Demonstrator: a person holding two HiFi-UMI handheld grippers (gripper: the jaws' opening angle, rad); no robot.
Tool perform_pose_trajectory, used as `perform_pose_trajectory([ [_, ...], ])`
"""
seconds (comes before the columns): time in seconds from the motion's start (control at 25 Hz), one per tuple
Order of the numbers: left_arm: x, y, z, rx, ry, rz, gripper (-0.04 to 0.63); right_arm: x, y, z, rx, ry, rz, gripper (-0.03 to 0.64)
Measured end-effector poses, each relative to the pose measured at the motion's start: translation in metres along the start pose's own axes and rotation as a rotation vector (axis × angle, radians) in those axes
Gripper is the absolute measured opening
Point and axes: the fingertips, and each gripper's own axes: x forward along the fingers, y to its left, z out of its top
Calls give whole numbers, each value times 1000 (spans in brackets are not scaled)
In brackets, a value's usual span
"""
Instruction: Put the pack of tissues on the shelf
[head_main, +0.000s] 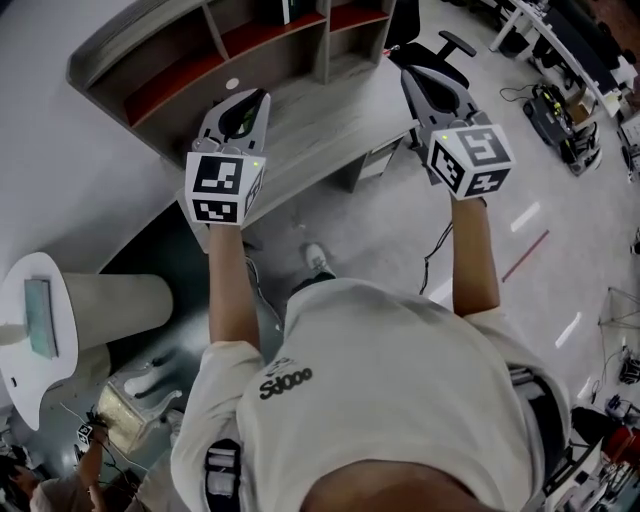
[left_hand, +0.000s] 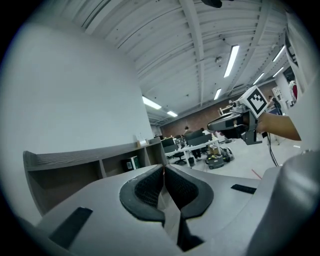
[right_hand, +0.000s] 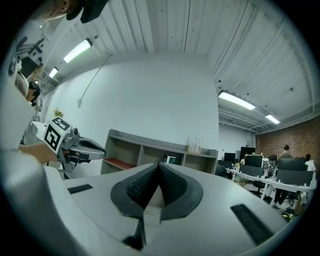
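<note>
1. Grey open shelf (head_main: 130, 40) set along a white wall, one long top board over a row of compartments, red floors in several of them.
2. Person in a white shirt (head_main: 400, 380) facing the shelf's front, both bare forearms stretched toward it, a gripper in each hand.
3. White round stand (head_main: 30, 340) off the shelf's left end, a greenish flat panel lying on top.
4. Rows of desks (right_hand: 280, 185) with seated people well beyond the shelf's right end, a brick wall behind them.
5. Black office chair (head_main: 435, 50) just off the shelf's right end.
6. Left gripper (left_hand: 163, 172) held in front of the shelf, toward its left end and apart from it, black-and-white marker cube at the rear. Dark ribbed pads pressed together at the tips, nothing between them.
7. Right gripper (right_hand: 159, 167) held in front of the shelf, toward its right end, likewise clear of it. Jaws fully closed, pad against pad, empty.
8. Small dark-and-green box (right_hand: 171, 160) upright in a middle compartment of the shelf, close to a divider. Too small to tell whether this is the pack of tissues, and not clearer in any other view.
9. A few small pale items (right_hand: 195, 145) standing on the shelf's top board, toward its right end.
</note>
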Motion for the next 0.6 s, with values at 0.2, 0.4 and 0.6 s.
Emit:
perform_pose_trajectory([
  [0.2, -39, -59, 4, 6, 6, -35, 26, -70, 22, -7, 5, 3, -8, 6],
  [0.4, -72, -118, 39, 27, 10, -69, 26, -142, 18, 7, 5, 10, -36, 6],
  [0.6, -104, -154, 77, 41, -8, -71, 26, -198, 23, 23, 8, 9, -49, 6],
])
